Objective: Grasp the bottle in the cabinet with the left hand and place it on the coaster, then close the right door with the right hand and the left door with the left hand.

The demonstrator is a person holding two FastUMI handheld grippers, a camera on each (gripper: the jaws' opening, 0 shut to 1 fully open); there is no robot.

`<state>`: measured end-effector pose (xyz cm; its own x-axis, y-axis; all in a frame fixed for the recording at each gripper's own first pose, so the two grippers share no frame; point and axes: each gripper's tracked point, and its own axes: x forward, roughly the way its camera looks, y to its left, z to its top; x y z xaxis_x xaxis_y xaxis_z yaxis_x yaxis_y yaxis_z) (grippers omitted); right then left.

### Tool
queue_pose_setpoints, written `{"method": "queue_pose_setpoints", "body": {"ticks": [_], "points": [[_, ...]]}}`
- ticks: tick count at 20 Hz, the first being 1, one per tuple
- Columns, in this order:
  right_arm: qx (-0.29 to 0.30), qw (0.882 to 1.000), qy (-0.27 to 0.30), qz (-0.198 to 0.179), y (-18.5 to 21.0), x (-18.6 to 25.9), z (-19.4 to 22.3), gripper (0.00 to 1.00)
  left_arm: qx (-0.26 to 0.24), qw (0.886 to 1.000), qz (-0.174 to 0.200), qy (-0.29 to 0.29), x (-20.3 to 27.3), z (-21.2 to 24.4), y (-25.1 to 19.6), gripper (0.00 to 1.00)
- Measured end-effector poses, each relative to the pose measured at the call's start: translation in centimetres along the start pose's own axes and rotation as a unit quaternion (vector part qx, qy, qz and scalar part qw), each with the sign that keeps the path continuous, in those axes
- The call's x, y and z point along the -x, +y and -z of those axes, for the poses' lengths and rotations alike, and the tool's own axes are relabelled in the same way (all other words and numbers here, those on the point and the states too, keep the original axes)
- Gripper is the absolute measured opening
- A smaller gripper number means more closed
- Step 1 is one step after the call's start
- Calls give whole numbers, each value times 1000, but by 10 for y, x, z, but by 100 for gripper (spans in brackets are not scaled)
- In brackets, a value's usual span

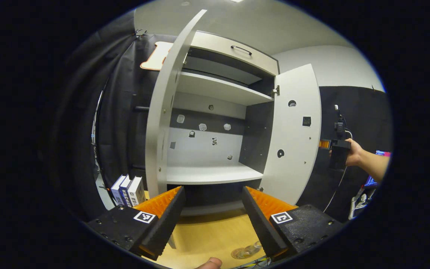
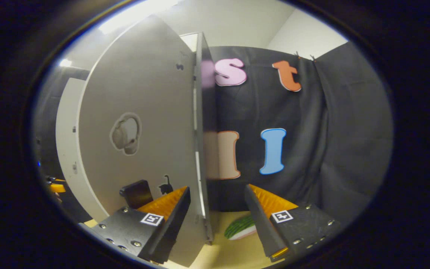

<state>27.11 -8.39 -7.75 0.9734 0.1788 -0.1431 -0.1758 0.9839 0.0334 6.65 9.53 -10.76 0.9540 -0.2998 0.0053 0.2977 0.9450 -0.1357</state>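
The pale cabinet (image 1: 215, 89) stands with both doors swung out: the left door (image 1: 159, 123) edge-on, the right door (image 1: 293, 138) showing its inner face. My left gripper (image 1: 213, 190) is open in front of the lower shelf, holding nothing. Low beside its right finger, a clear bottle (image 1: 246, 251) rests on a round coaster on the wooden table, partly hidden. A hand holds my right gripper (image 1: 340, 149) just beyond the right door. In the right gripper view, my right gripper (image 2: 217, 188) is open, with the right door's (image 2: 136, 130) free edge running between its fingers.
Three books (image 1: 127, 190) stand left of the cabinet. A drawer with a dark handle (image 1: 241, 49) tops it. On the right door's outer face sits a dark handle (image 2: 136, 192). A green striped object (image 2: 241, 226) lies on the yellow table (image 2: 233, 254). Cables hang at the right (image 1: 340, 186).
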Motion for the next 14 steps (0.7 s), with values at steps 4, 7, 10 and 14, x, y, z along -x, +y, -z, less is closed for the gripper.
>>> {"method": "queue_pose_setpoints", "body": {"ticks": [4, 7, 10, 14], "points": [[-7, 1000, -5, -19, 36, -8, 4, 90, -24, 1000, -10, -9, 2, -3, 14, 96], [-15, 999, -8, -29, 55, -14, 5, 90, -35, 999, -19, -9, 4, -4, 24, 93], [-14, 999, -14, -32, 70, -18, 6, 90, -30, 999, -26, -6, 7, -1, 36, 96], [-30, 998, -16, -52, 93, -29, 11, 90, -36, 998, -45, -4, 12, 4, 65, 96]]}}
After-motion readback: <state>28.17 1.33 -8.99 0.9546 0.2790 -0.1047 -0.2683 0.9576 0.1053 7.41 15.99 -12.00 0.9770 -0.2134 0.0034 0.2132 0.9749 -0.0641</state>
